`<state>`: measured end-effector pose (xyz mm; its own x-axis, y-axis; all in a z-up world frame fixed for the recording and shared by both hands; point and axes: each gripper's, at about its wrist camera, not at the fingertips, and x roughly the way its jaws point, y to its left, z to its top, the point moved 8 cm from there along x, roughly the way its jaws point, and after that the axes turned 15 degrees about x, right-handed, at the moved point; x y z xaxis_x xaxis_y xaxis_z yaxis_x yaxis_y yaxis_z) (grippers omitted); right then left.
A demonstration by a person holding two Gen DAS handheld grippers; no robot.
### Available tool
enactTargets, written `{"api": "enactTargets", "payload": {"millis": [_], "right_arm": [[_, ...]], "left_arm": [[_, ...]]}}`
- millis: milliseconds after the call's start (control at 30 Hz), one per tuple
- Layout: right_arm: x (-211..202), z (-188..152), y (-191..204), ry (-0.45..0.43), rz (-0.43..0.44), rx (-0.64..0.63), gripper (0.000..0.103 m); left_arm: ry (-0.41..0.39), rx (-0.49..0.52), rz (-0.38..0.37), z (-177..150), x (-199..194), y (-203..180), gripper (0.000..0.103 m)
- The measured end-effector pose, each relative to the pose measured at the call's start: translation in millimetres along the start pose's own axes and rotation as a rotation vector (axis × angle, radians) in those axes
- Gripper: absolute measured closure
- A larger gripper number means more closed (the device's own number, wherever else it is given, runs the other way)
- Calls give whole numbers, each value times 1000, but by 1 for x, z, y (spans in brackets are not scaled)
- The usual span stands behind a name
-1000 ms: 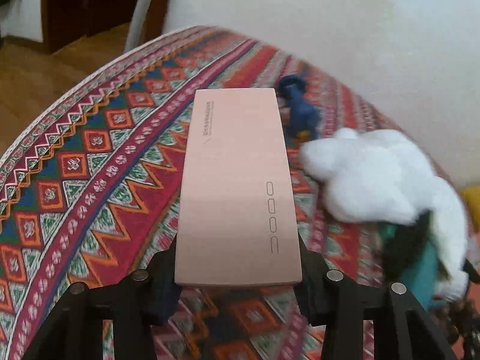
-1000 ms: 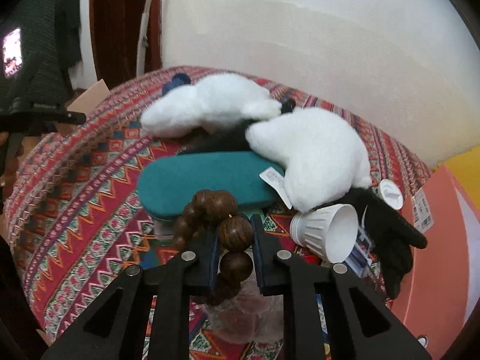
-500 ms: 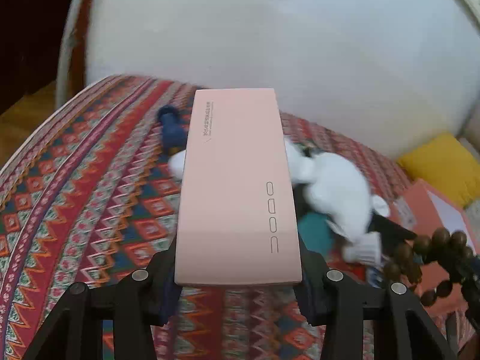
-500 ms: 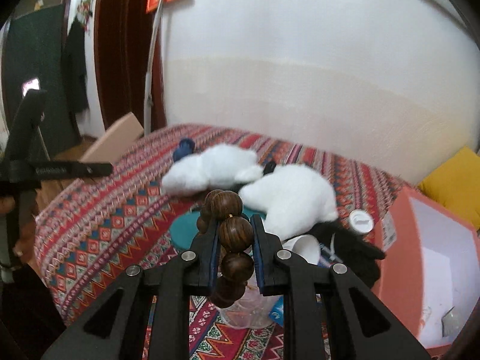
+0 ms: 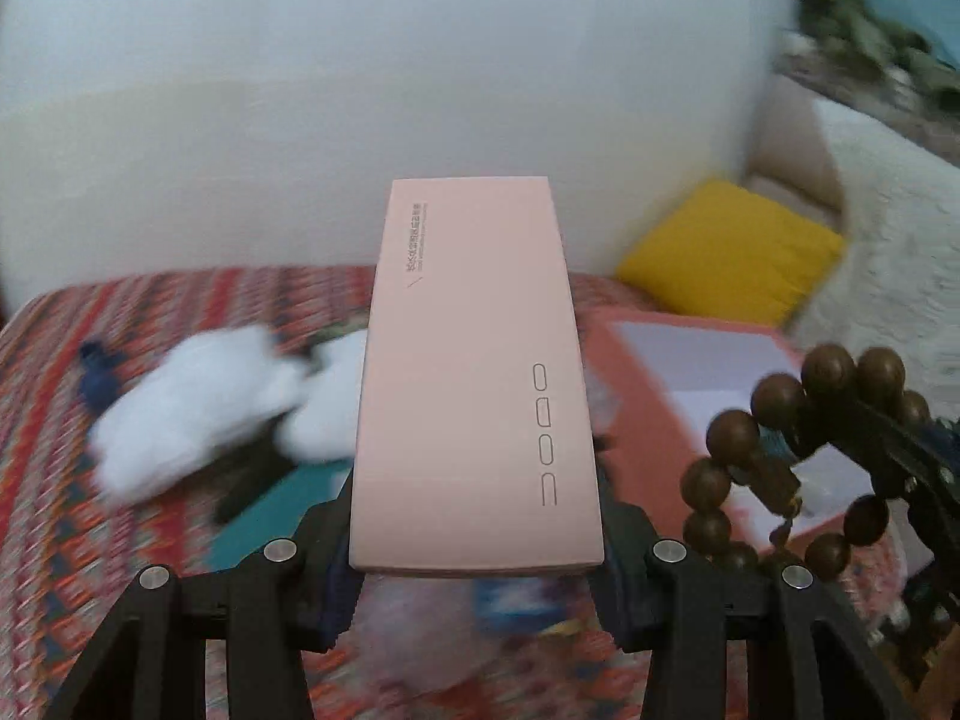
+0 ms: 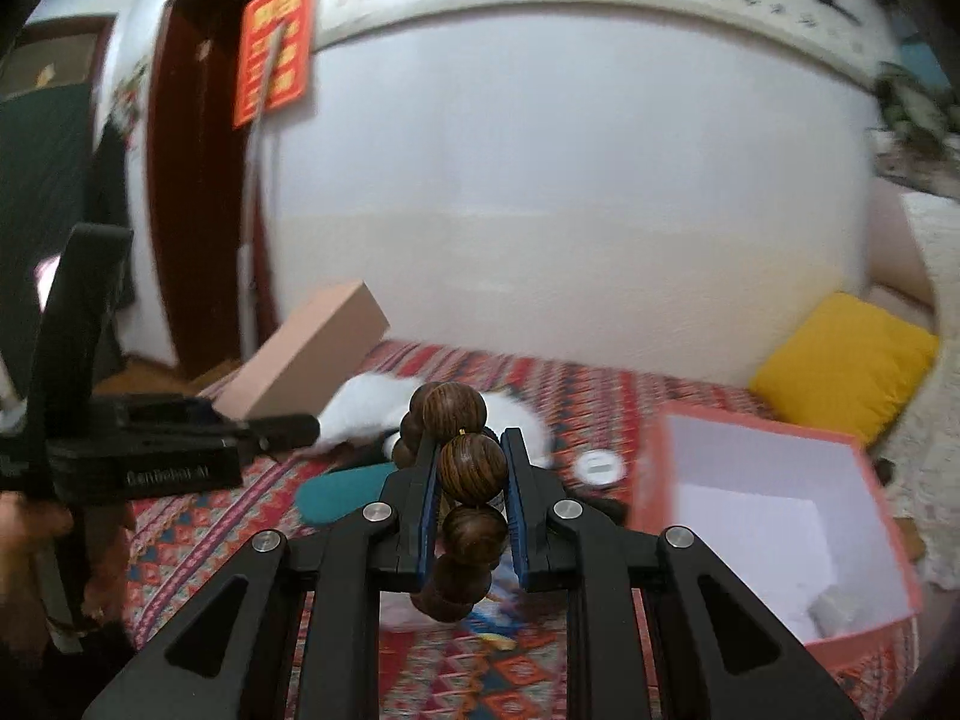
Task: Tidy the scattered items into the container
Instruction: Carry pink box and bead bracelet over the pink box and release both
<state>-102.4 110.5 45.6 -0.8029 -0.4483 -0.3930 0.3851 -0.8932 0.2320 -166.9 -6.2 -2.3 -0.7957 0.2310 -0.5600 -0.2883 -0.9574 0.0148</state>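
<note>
Box (image 6: 780,546): on the cloth (image 6: 540,384), right of the clutter.
Cushion (image 6: 840,354): behind the box, against the wall.
Plush toys (image 5: 198,402): on the cloth, left of the box.
Cap (image 6: 598,468): between toys and box.

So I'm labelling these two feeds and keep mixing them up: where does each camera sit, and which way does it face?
Left wrist: on the left gripper, looking along its fingers, clamped on the pink box, toward the wall; the right gripper's wooden beads show at right.
Right wrist: on the right gripper, shut on the beads, facing the wall; the left gripper, a hand holding it, shows at left.
Shared: patterned cloth, white plush, open orange container, yellow cushion.
</note>
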Motion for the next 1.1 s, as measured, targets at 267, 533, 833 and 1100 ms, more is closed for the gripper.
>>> {"api": "enactTargets", "payload": {"millis": [267,533,833,1100], "right_arm": [[-52,52,-125,-203,-283,138,83],[-10,37,-248,-99,-474,287,83],[51,-13,-321,131,-496,435,83],[17,3,-324,-62,-690,423,3]], "left_arm": [[-3,147,-188,62,58,-134,50],[155,241,-282,48,162,-228,50],[304,277,-268,9,230,-244,50],[159,203,-192,44,169,-211,14]]}}
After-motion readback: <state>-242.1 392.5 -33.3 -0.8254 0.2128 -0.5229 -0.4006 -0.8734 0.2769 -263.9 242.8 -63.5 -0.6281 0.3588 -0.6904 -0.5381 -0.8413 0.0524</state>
